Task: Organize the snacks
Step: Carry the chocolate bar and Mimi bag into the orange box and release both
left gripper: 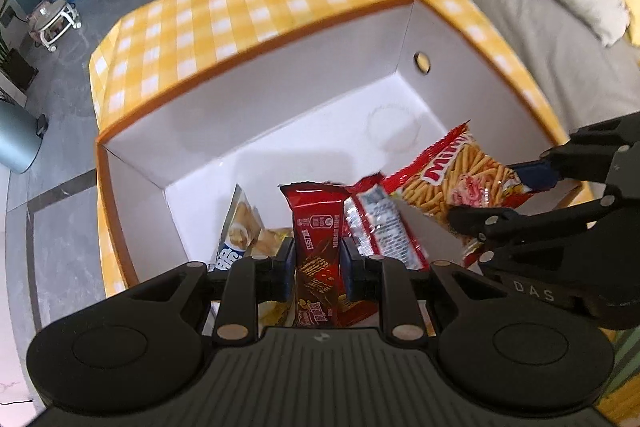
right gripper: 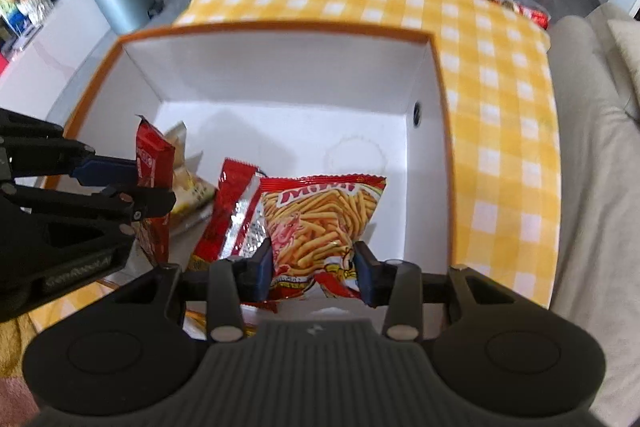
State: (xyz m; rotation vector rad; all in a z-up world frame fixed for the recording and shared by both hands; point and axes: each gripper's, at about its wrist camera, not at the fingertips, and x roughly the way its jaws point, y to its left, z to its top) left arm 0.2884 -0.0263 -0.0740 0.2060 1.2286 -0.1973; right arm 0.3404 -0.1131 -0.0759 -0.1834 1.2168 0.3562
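The left gripper point(left gripper: 318, 263) is clenched on a dark red wafer packet point(left gripper: 316, 247), which stands upright between the blue pads with its crimped top end pointing into the box; the right gripper point(right gripper: 314, 267) is clamped on the lower edge of a red bag of stick snacks point(right gripper: 320, 219), the bag hanging flat with its printed face to the camera; both grippers point steeply down over the near edge of a white box with an orange rim point(left gripper: 256, 131), which sits on a table under a yellow checked cloth point(left gripper: 248, 7); a red and silver packet point(left gripper: 378, 227) leans between the two held snacks, and a pale bag with blue lettering point(left gripper: 240, 239) lies toward the box's near left corner, though whether these two rest on the box floor or against the wall is hard to tell past the grippers; the far half of the box floor is bare white; more red packets point(right gripper: 516, 5) lie at the table's far right corner, beside a beige sofa point(left gripper: 560, 27).
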